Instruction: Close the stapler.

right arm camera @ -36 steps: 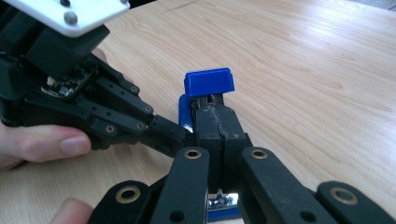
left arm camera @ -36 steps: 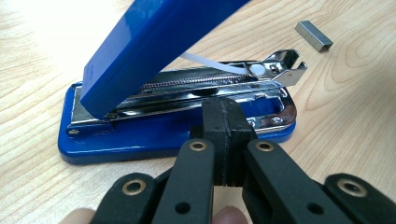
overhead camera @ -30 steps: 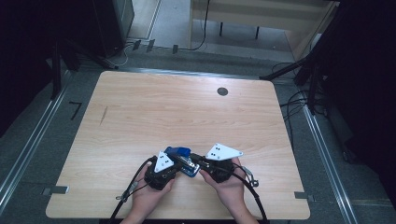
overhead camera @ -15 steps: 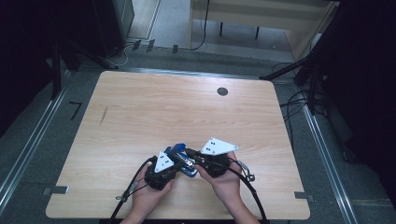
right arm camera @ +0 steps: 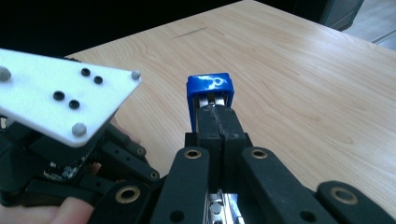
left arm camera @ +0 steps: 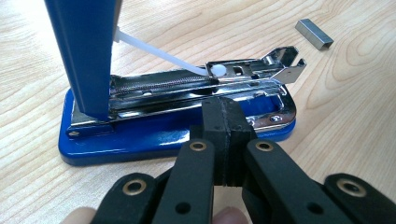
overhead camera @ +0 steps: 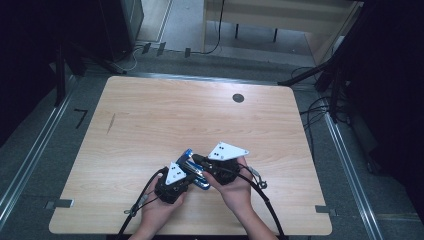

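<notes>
A blue stapler [left arm camera: 173, 135] lies on the wooden table near its front edge, its blue lid [left arm camera: 84, 51] swung up and its chrome magazine [left arm camera: 187, 84] bare. My left gripper [left arm camera: 223, 109] is shut with nothing between its pads, and its tip rests against the stapler's side rail. In the right gripper view my right gripper [right arm camera: 215, 116] is also shut and empty, its tip pushed up under the raised lid [right arm camera: 209, 84]. From above, the stapler [overhead camera: 192, 167] sits between the left gripper [overhead camera: 190, 176] and the right gripper [overhead camera: 196, 160].
A short strip of staples [left arm camera: 314, 33] lies on the table beyond the stapler. A black round grommet [overhead camera: 238, 98] sits near the table's far edge. Cables trail from both grippers toward the front edge. The left gripper's white plate [right arm camera: 60, 98] is close beside my right jaws.
My right gripper has shifted a little to the left and upward, with the stapler's lid on its tip. The left gripper has stayed where it was.
</notes>
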